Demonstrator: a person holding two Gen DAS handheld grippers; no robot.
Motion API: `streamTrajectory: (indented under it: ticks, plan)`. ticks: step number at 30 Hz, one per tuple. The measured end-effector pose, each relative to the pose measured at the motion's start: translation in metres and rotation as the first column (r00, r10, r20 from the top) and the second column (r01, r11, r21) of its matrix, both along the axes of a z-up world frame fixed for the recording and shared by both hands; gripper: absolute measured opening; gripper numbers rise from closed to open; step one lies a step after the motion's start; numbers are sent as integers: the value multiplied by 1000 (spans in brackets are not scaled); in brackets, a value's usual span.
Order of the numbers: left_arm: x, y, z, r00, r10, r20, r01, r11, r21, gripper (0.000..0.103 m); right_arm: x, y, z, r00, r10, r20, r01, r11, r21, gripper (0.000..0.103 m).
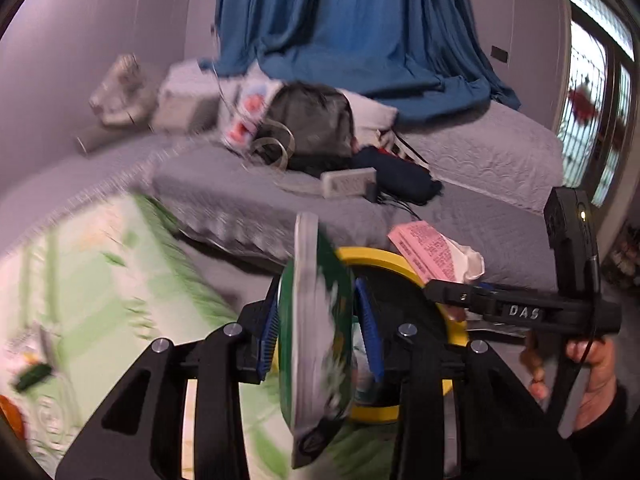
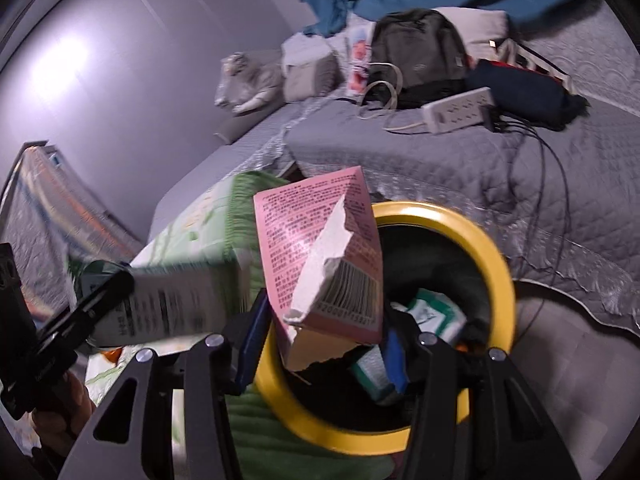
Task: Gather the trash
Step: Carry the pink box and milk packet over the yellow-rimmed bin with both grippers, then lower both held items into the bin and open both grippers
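- Over the yellow-rimmed round trash bin with a black liner [image 2: 492, 248], at about 5 o'clock of the right wrist view, both tools hang with trash in their jaws.
- Left tool [image 1: 316, 344]: its blue pads clamp a flat green-and-white carton [image 1: 316, 320] held edge-on; motion blur smears its print, so no word on it can be read.
- Right tool [image 2: 324, 344]: its jaws grip a torn pink cardboard box [image 2: 316, 248] just above the bin mouth; a barcode and dense small print show, too fine to read.
- From the left wrist view the right tool's arm bears the white letters "DAS", and a hand [image 1: 592, 376] holds its grip at 4 o'clock, cut off by the frame edge.
- Inside the bin lie green-and-white packets [image 2: 432, 312], half hidden behind the right tool's finger.
- Beside the bin sits a light green patterned quilt [image 1: 100, 272], blurred.
- At 12 o'clock a grey quilted bed [image 2: 560, 168] carries a grey backpack [image 2: 420, 52] and a white power strip [image 2: 456, 110]; the items behind are hard to make out.
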State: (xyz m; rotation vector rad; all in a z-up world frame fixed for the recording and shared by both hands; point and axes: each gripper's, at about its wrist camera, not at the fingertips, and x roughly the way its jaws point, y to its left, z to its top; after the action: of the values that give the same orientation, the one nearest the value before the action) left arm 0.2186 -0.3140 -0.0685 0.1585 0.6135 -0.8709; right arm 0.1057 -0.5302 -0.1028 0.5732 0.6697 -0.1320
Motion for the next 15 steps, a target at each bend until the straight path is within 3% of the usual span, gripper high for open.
streamTrajectory:
  ticks: [2, 4, 6, 7, 9, 12, 15]
  plan:
    - [7, -17, -12, 1000, -15, -1, 15, 1000, 15, 38, 5, -11, -6, 999, -37, -21, 37, 999, -2, 56]
    - [12, -24, -22, 1000, -12, -19, 12, 1000, 14, 55, 4, -21, -13, 997, -60, -42, 61, 998, 9, 70]
    - [15, -16, -24, 999, 6, -50, -8, 999, -39, 71, -3, -32, -16, 994, -100, -47, 101, 995, 17, 81]
    - [15, -10, -23, 999, 12, -52, -15, 998, -57, 74, -6, -33, -16, 993, -107, -45, 108, 994, 14, 81]
    - [14, 7, -18, 998, 52, -31, -55, 996, -77, 91, -14, -34, -12, 991, -127, -41, 127, 992, -18, 81]
    - [16, 38, -9, 994, 112, -9, -113, 989, -97, 95, -16, -35, -5, 991, -128, -27, 126, 991, -53, 82]
    - [17, 93, -4, 982, 185, 29, -181, 978, -102, 95, -5, -15, 9, 1000, -17, -13, 16, 993, -115, 82]
